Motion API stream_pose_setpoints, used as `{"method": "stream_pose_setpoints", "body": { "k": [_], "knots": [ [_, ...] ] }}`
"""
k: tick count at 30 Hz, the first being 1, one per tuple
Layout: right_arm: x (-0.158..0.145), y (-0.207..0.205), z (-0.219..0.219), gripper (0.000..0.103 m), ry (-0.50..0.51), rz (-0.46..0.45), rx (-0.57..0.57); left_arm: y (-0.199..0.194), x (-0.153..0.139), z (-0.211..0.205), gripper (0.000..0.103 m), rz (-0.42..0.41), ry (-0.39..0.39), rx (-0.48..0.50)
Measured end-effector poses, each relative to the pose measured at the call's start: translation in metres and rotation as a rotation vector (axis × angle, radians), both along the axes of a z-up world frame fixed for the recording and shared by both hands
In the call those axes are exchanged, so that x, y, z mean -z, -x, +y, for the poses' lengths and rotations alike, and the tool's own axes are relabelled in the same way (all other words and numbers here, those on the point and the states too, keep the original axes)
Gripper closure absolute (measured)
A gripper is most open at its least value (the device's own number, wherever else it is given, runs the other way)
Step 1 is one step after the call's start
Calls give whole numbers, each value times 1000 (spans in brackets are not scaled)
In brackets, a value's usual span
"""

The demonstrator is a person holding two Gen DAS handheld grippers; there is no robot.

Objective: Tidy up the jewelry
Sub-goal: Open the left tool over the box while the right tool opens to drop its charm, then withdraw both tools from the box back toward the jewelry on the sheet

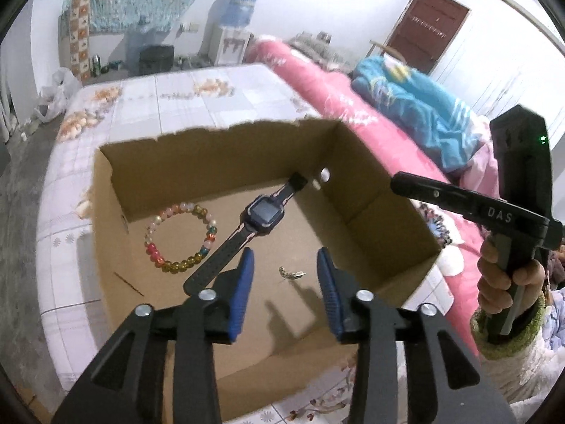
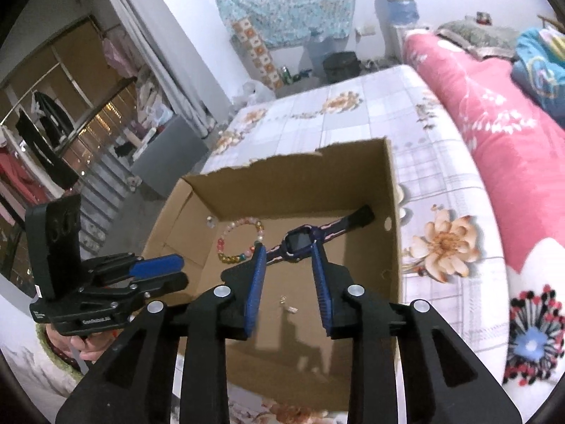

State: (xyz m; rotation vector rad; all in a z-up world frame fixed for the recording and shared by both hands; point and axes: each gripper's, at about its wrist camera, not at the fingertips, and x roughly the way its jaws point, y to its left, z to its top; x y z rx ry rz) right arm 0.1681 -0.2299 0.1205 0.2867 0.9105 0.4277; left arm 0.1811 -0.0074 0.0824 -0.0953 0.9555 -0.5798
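An open cardboard box (image 1: 212,166) (image 2: 282,183) sits on the bed. On its floor lie a bead bracelet (image 1: 176,266) (image 2: 231,258), a dark blue watch (image 1: 263,213) (image 2: 295,243) and a small silver piece (image 1: 291,275) (image 2: 289,305). My left gripper (image 1: 285,252) (image 2: 178,272) hangs over the box, open, with the silver piece lying below the gap and nothing held. My right gripper (image 2: 287,249) (image 1: 397,180) is also open above the box floor, empty, with the watch face seen past its tips. A hand (image 1: 494,268) holds the right gripper's handle.
The box rests on a floral bed sheet (image 2: 441,240). A pink quilt (image 1: 317,81) and a blue blanket (image 1: 416,106) lie along the right side. A water dispenser (image 1: 236,21) and a brown door (image 1: 427,28) stand at the far wall. A wardrobe (image 2: 53,106) is to the left.
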Motion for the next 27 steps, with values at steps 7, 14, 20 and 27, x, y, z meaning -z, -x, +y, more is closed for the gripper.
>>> {"method": "stream_pose_setpoints", "body": {
  "k": [7, 14, 20, 27],
  "knots": [
    [-35, 42, -11, 56, 2, -104, 42, 39, -33, 15, 37, -138, 12, -18],
    [-50, 84, -20, 38, 45, -171, 99, 77, -44, 26, 20, -222, -16, -29],
    [-44, 110, -29, 32, 82, -174, 156, 101, -42, 31, 18, -248, -69, -44],
    [-18, 135, -41, 28, 31, -129, 239, 112, -28, 31, 18, -212, -96, -47]
  ]
}}
